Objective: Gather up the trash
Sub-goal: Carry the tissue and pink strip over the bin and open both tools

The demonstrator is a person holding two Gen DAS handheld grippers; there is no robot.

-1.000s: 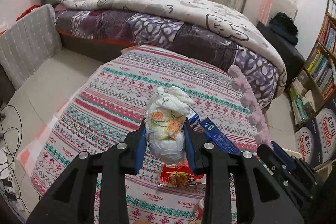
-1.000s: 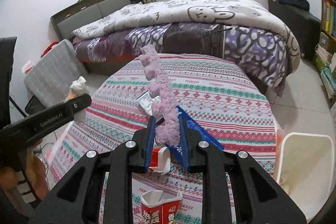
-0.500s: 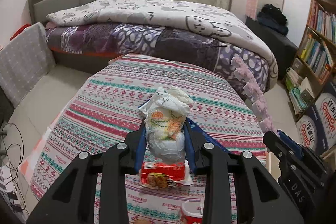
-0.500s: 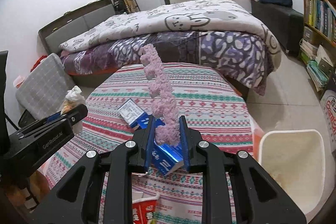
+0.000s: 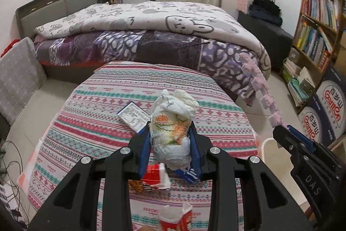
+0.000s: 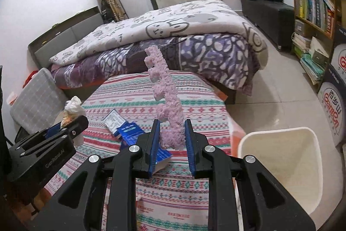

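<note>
Trash: left gripper (image 5: 170,149) fingers clamp crumpled bag (image 5: 172,129), right gripper (image 6: 172,144) pink foam (image 6: 166,101) (patterned cloth (image 5: 103,122) beneath, bed (image 5: 151,36) behind).

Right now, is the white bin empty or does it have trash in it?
Looks empty: the white bin shows only bare inner walls; its very bottom is hidden.

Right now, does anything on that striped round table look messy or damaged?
Yes. A torn-open red carton stands at the striped tablecloth's near edge, a crumpled red wrapper lies behind it, and blue boxes lie scattered askew.
</note>
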